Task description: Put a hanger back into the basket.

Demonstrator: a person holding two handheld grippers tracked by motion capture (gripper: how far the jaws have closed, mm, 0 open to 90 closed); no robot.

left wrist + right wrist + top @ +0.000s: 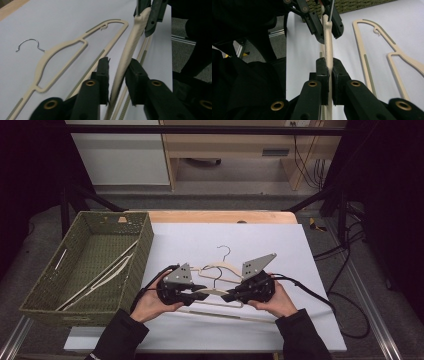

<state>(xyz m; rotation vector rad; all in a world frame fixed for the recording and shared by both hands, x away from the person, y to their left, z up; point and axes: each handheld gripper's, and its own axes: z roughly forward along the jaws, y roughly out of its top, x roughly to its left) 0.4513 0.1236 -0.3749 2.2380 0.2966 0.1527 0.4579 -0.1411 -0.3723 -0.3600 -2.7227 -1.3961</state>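
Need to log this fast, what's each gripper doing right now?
Left gripper: open around the raised hanger, jaws not pressing it.
Right gripper: shut on that same hanger.

Dim surroundings, bright tabletop, soft close-up blur

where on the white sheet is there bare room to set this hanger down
Free patches on the white sheet: the far right part beyond the flat hanger, and the strip between that hanger and the basket. It is crowded at the near middle, where the left gripper and right gripper meet on the held hanger.
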